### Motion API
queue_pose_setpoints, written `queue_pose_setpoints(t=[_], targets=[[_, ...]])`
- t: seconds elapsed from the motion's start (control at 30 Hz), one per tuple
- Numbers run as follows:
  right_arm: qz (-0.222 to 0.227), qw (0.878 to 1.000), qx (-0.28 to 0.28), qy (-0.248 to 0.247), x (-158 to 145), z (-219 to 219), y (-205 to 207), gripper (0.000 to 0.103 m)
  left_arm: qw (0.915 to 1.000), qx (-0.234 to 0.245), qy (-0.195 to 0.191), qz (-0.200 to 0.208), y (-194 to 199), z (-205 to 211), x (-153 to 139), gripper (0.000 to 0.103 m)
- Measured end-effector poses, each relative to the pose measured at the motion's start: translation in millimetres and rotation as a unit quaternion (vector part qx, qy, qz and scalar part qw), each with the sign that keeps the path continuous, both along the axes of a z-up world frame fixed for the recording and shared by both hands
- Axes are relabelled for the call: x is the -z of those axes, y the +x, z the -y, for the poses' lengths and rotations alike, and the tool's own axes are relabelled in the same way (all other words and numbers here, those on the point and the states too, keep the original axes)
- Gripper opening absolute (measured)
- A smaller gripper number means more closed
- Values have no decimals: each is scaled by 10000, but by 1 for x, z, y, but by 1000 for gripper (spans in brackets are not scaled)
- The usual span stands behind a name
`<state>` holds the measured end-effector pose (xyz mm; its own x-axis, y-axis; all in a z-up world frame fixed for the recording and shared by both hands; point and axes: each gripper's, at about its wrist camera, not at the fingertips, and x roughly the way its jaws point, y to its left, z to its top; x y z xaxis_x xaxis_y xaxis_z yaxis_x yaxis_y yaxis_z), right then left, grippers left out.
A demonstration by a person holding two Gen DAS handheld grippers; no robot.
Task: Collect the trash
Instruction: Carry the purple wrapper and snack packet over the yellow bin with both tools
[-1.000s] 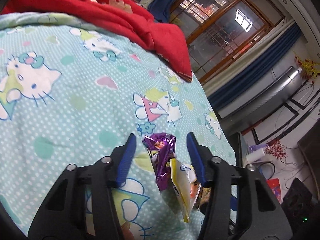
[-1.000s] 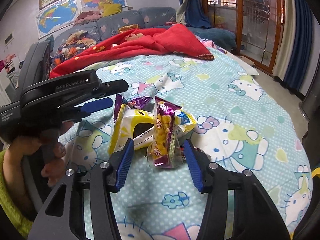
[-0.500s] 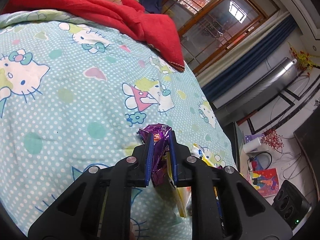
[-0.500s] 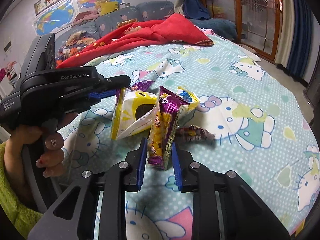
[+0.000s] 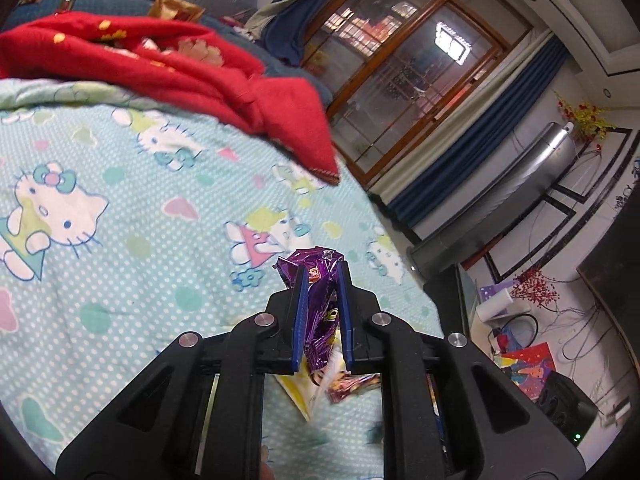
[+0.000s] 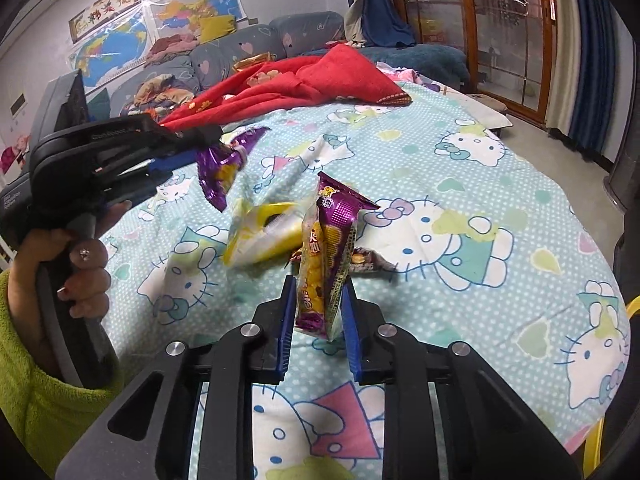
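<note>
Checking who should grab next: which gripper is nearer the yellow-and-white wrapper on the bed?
Right, though it's close. The right gripper sits just in front of the yellow-and-white wrapper, clamped on a purple-and-yellow snack bag. The left gripper hangs above it, holding a purple wrapper.

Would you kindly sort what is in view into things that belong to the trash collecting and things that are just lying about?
Belongs to the job:
- purple wrapper in the left gripper
- purple and yellow snack packet in the right gripper
- yellow packet on the bedsheet
- small dark wrapper beside it

Just lying about:
- red blanket
- wall maps
- blue curtain
</note>
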<state>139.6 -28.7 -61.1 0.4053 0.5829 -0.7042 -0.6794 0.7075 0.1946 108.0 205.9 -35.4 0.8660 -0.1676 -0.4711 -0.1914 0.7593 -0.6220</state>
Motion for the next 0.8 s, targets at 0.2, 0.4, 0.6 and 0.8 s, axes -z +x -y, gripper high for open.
queue_pose_setpoints(t=[0.2,0.4,0.6,0.8], targets=[[24,9999,134,53,-9,14,4,21,9993,318,132,123,4,26,-12,9],[121,9995,298,75,-18,31,10,21,9976,622,248,164,8,54,-17,9],[238,9979,589,110,-27,57,18,21,9955,859,361,178,11,79,-22,9],[306,9956,870,157,-34,86,26,21,9927,1078,515,171,14,101,-26,9]])
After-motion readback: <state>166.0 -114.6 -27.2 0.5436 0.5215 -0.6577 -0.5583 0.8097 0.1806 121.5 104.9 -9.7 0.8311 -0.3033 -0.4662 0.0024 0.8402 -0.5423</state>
